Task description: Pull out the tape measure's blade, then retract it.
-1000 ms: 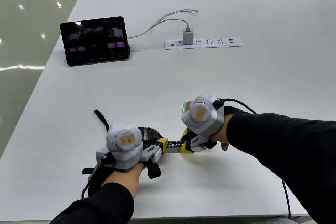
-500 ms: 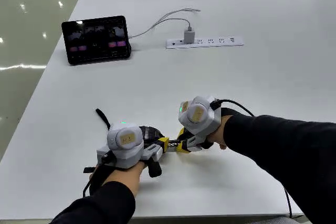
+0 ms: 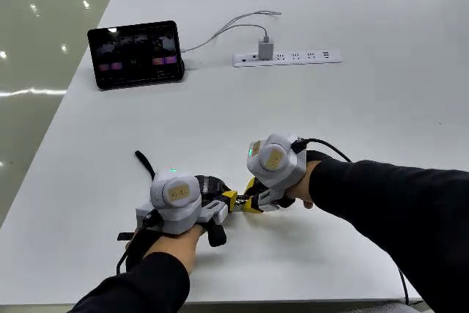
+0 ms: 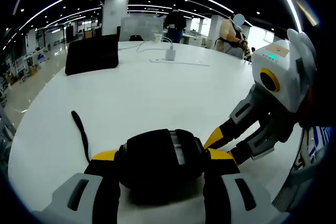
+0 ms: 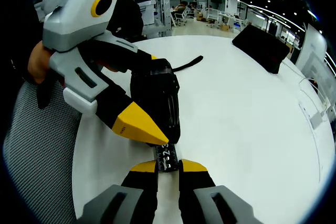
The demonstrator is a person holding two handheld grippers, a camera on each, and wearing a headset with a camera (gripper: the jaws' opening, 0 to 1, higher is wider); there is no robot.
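Left gripper [image 4: 161, 157]: you are clamping it on the tape measure [image 4: 159, 153]. Both yellow-tipped jaws are pressing the sides of the black case, which is sitting between them on the white table [image 3: 330, 122]. The case's black strap [image 4: 80, 134] is trailing across the tabletop to that gripper's left.

Right gripper [image 5: 168, 167]: you are pinching the blade [image 5: 166, 157] with it. Its jaws are drawn nearly together, with the numbered strip caught between the tips. A short length of blade is showing, running from those tips to the case just ahead, beside one yellow tip of the left gripper.

In the head view the two grippers are meeting tip to tip near the table's front edge, with your hands gripping them from behind.

Well beyond both grippers, a dark tablet [image 3: 135, 54] is standing to the left. A white power strip [image 3: 287, 57] is lying to its right with a charger [image 3: 264, 50] plugged in, and the cable [image 3: 227, 27] is looping back towards the tablet.
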